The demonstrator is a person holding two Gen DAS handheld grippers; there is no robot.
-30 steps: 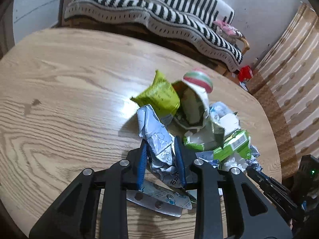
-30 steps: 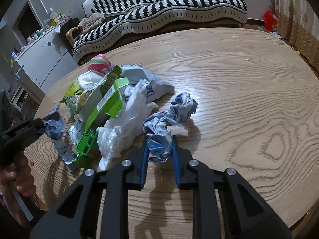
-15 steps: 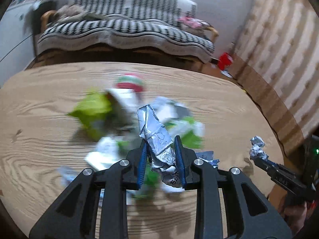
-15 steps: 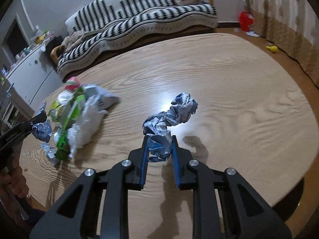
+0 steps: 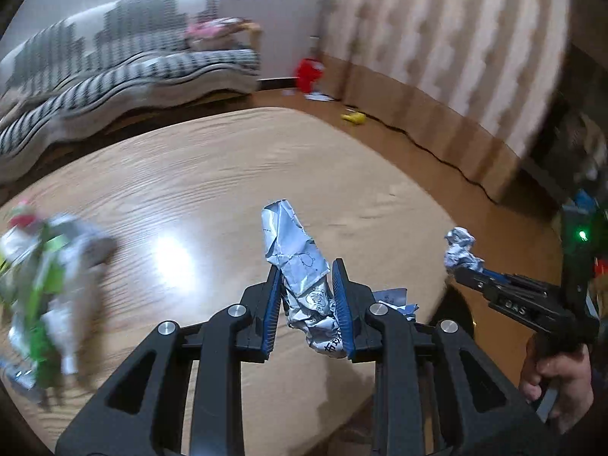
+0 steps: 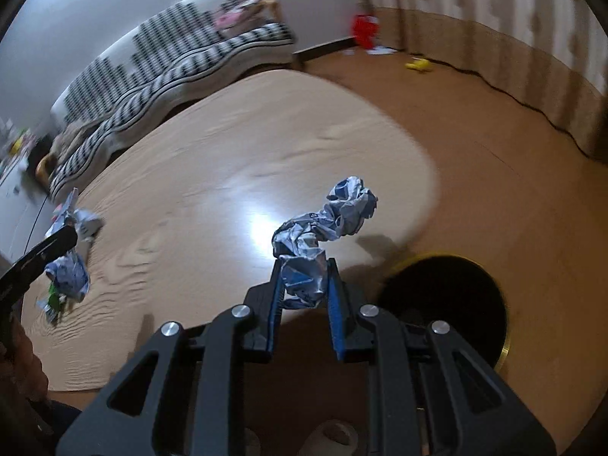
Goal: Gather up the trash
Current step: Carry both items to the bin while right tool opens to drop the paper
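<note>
My left claw (image 5: 307, 285) is clamped on a crumpled silver wrapper (image 5: 300, 266). The two blue pads (image 5: 272, 311) press it from both sides, and the wrapper stands up above the fingertips and also hangs a little below them. It has some printed text on the lower part, but I cannot read it well. The claw holds it in the air above the near part of the wooden table (image 5: 212, 190).

My right claw (image 6: 304, 277) is also closed on trash: a twisted blue and white paper (image 6: 323, 228). One end sits between the blue pads, and the other end reaches forward and up to the right. In the left camera I see this same claw at the right side, with the paper at its tip and my hand (image 5: 558, 383) on its handle. It is beyond the table edge there.

In the right camera, a round black bin (image 6: 448, 296) with a yellow rim stands on the floor just beside the table edge, below and to the right of the held paper. The paper is near the bin but not over its opening, as far as I can tell.

The pile of other trash (image 5: 41, 285) lies on the table at the far left, blurred, with green and white pieces. Behind the table there is a sofa (image 5: 114, 72) with a black and white striped cover.
</note>
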